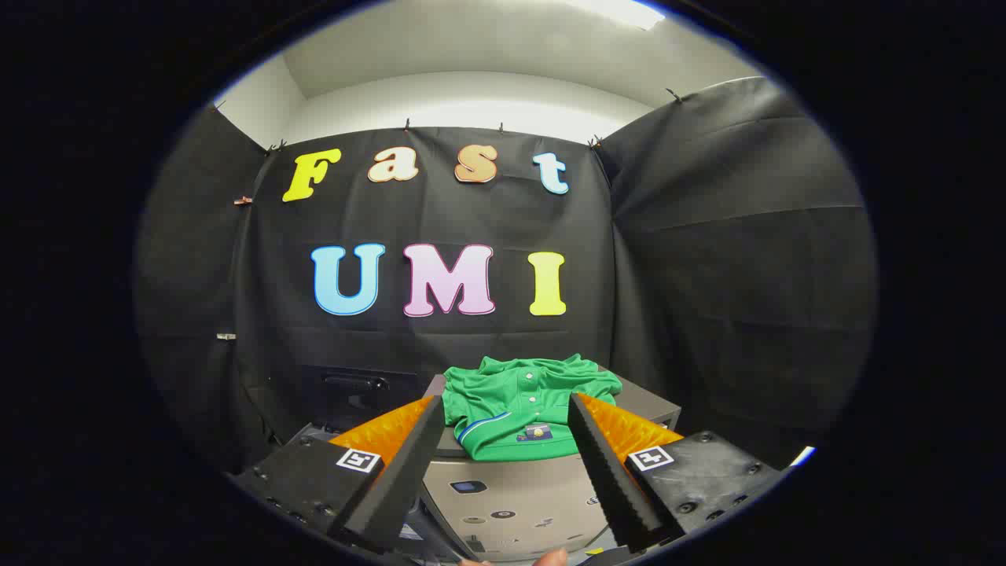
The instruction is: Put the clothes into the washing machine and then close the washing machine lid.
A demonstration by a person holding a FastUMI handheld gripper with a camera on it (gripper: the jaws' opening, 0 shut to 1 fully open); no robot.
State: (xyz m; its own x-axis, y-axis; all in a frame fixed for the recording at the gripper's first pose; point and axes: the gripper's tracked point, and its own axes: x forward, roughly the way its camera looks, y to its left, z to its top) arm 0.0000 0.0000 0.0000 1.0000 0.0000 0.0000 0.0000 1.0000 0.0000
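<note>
A folded green shirt (523, 409) with white buttons and a small dark tag lies on top of a grey box-shaped unit (511, 495), hanging a little over its front edge. My gripper (507, 405) is open, its two fingers spread wide on either side of the shirt and short of it, with nothing between them. To the left of the grey unit, behind the left finger, a dark appliance (357, 393) with a handle stands low against the wall; whether it is the washing machine and how its lid stands I cannot tell.
Black cloth walls close the booth at the back and on both sides. The grey unit's front panel (503, 507) carries small round marks and a little screen. A fingertip (550, 556) shows just below the fingers.
</note>
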